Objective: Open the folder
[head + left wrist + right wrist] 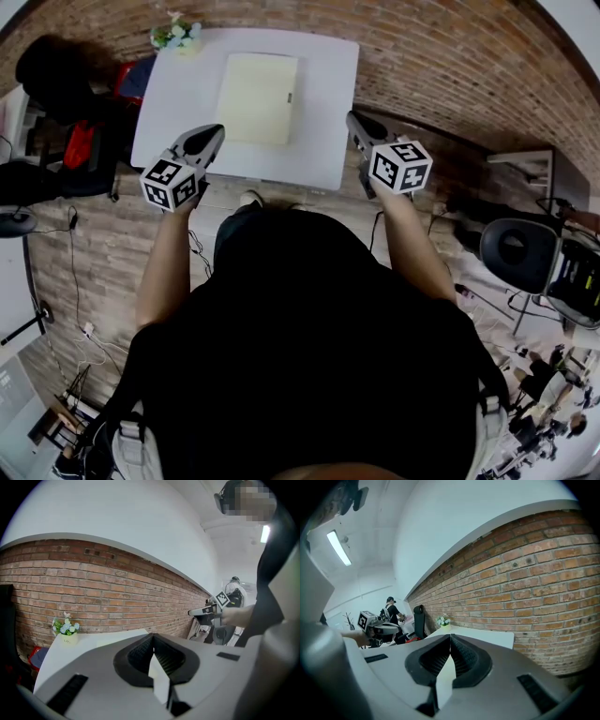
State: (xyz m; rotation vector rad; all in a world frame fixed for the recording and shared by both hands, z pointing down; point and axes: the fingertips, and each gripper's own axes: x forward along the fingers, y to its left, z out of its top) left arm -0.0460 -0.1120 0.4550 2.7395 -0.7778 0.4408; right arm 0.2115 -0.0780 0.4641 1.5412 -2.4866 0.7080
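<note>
Head view puts the pale yellow flat rectangular folder closed on the middle of the white rectangular table, ahead of both my grippers and between them. Its long axis looks to run away from me, with a small dark tab on its right edge. My left gripper sits just beside the near left corner; my right gripper is further off, near the table's right edge. Both pairs of jaws are closed on nothing. I judge the right edge the one to lift
</note>
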